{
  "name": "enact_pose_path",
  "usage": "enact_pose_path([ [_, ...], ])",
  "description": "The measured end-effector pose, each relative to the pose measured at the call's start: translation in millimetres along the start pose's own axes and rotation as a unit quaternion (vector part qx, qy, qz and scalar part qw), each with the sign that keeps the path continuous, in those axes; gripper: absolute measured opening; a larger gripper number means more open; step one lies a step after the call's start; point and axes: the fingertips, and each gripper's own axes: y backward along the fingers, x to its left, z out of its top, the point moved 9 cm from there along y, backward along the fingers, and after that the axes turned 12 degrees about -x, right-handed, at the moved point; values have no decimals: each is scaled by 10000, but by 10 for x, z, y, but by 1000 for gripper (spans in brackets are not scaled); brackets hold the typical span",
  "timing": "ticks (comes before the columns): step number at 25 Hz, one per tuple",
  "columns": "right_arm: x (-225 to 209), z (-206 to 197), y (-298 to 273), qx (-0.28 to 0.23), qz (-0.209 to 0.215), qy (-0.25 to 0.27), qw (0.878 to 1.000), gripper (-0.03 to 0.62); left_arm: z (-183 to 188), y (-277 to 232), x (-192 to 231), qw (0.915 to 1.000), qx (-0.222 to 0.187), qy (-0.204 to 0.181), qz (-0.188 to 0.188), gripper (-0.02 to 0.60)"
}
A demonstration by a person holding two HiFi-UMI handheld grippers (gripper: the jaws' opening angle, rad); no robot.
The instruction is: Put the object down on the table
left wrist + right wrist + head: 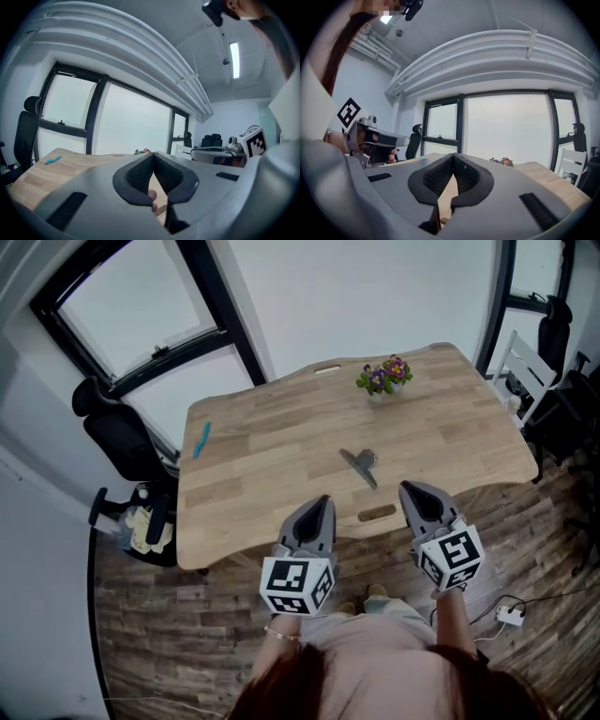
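Observation:
A small grey metal object (361, 466) lies flat on the wooden table (272, 442), a little in front of its middle. Neither gripper touches it. My left gripper (323, 501) hovers at the table's near edge, down and left of the object, its jaws shut with nothing in them (153, 154). My right gripper (405, 487) hangs just right of the object at the same edge, jaws closed tip to tip and empty (453, 155). Both point across the table towards the window. The object is hidden in both gripper views.
A small pot of purple flowers (384, 379) stands at the table's far side. A blue item (202, 439) lies near the left edge. A black office chair (122, 442) and clutter stand left of the table, and a white chair (530, 371) stands right.

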Motion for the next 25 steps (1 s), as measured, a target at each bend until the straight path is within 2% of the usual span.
enact_pose_path([
  [25, -3, 48, -51, 92, -185, 42, 9998, 0, -46, -130, 93, 9998, 77, 124, -133, 2],
])
